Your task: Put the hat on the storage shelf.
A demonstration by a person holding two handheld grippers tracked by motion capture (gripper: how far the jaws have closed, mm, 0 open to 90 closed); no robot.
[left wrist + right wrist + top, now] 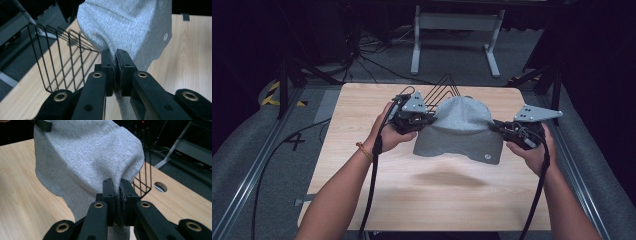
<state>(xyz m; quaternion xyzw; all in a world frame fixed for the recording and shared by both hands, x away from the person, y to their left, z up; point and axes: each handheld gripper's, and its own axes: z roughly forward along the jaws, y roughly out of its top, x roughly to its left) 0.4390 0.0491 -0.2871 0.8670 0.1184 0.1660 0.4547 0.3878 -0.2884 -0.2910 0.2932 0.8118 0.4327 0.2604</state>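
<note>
Garment (459, 131): heathered light grey knit, fine salt-and-pepper fleck across the whole cloth; one small round white mark (487, 157) near its lower hem. Table (362, 165): pale wood grain, blond with faint darker streaks. Wire basket (62, 57): black grid of thin rods. Left gripper (115, 56) and right gripper (117, 183): matte black jaws with brass-coloured rivets; grey three-cornered plate (414, 104) on top. Wristband (364, 151): orange. Floor (242, 150): grey carpet, with yellow-and-black striped tape (272, 95).

grey garment (460, 131) hangs stretched above the table.
</note>
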